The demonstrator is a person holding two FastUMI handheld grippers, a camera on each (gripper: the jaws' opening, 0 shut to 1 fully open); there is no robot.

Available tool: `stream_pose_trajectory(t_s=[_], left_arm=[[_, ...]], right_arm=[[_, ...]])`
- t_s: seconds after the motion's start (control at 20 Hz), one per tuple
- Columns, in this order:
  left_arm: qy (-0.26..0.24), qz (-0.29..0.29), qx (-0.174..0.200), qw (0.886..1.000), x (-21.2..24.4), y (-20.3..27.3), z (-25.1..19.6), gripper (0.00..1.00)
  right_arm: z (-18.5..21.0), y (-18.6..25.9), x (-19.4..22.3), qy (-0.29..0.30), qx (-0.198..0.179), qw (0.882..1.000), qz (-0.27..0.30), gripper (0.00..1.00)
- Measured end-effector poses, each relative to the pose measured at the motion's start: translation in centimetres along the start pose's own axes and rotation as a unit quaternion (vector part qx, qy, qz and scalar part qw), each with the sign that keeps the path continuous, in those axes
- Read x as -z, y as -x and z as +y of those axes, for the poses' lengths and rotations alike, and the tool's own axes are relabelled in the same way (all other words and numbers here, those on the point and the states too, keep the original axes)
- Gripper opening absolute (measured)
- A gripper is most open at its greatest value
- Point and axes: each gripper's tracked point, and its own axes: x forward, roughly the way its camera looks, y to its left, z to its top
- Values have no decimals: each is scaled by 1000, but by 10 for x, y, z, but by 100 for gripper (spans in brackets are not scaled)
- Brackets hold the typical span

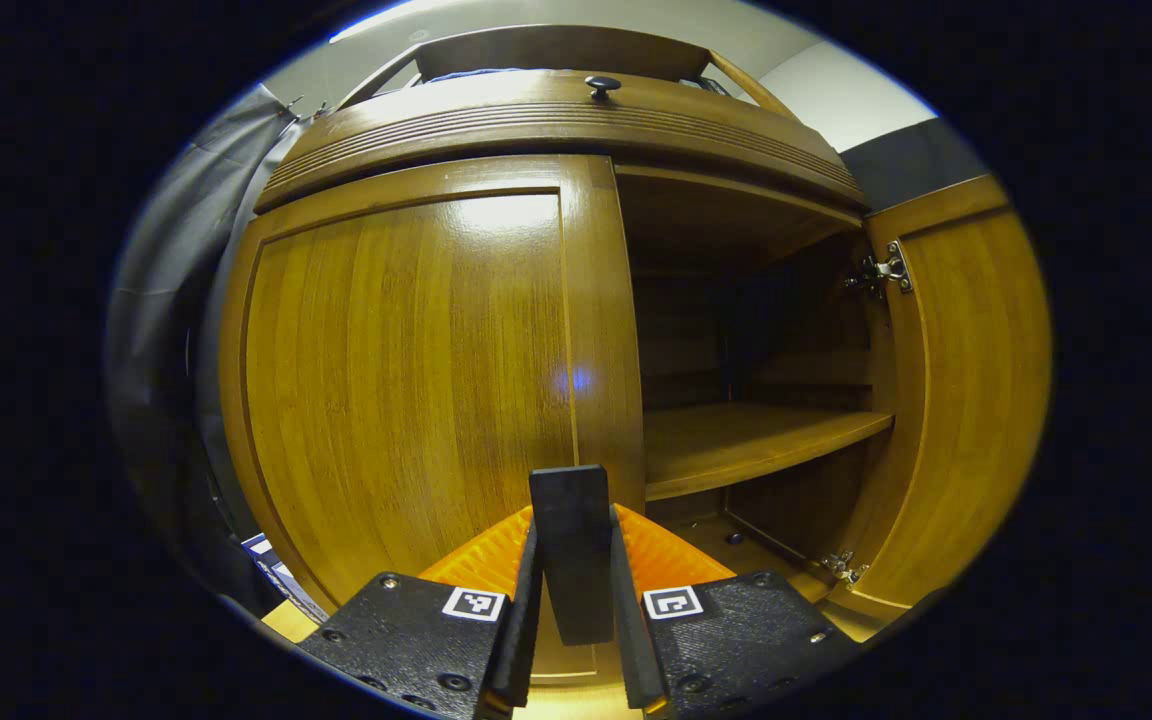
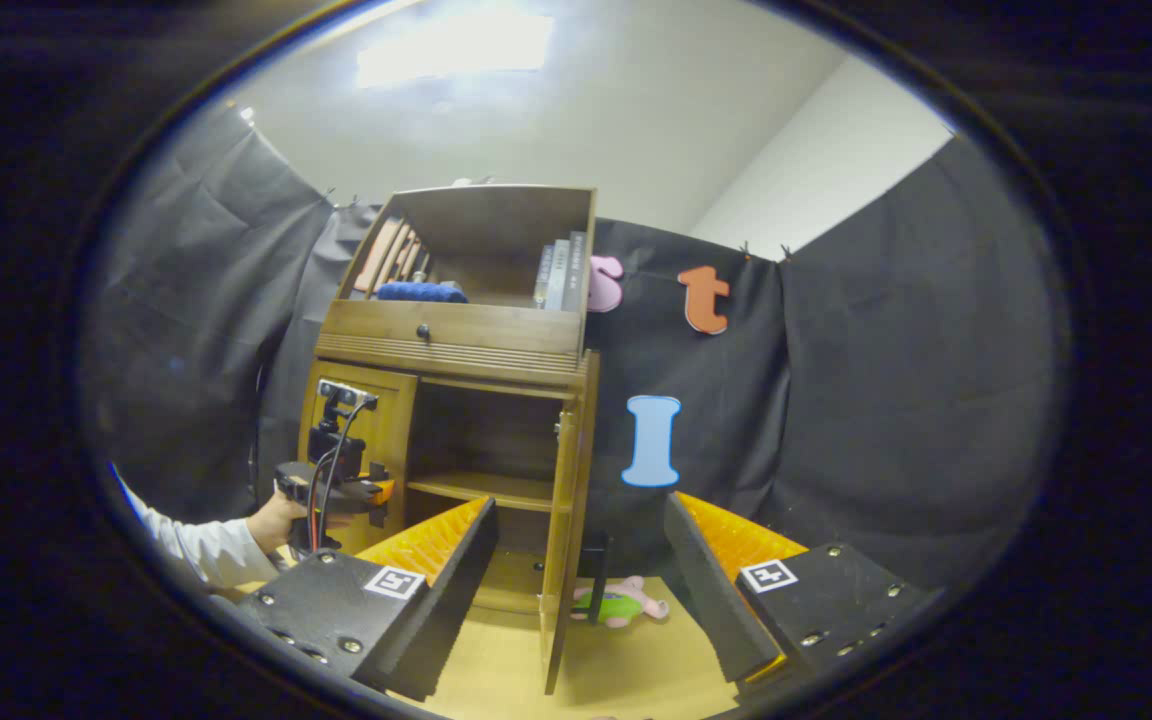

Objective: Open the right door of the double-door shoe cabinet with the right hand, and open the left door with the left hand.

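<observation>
In the left gripper view the wooden shoe cabinet is close up. Its left door is closed, and my left gripper is shut on that door's black upright handle. The right door stands swung open, baring an inner shelf. In the right gripper view my right gripper is open and holds nothing, a little way back from the cabinet. The open right door shows edge-on between its fingers. A hand in a white sleeve holds the left gripper at the left door.
A drawer with a dark knob sits above the doors. The top shelf holds books and a blue cloth. A pink and green plush toy lies on the floor right of the open door. Black cloth walls surround the cabinet.
</observation>
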Motion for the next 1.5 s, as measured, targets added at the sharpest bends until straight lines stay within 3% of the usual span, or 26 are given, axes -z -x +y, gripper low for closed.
stream_pose_trajectory(t_s=[0.2,0.5,0.8,1.5], left_arm=[[1,5,8,1000,2,6,2,34],[17,16,48,999,4,37,2,33],[41,36,91,994,8,79,8,34],[13,26,143,989,6,155,36,33]], right_arm=[[22,1,-19,-19,-7,1000,-9,95],[36,-4,-16,2,4,1000,28,95],[60,-5,-13,-14,-3,999,46,96],[82,2,-19,-22,-20,999,38,96]])
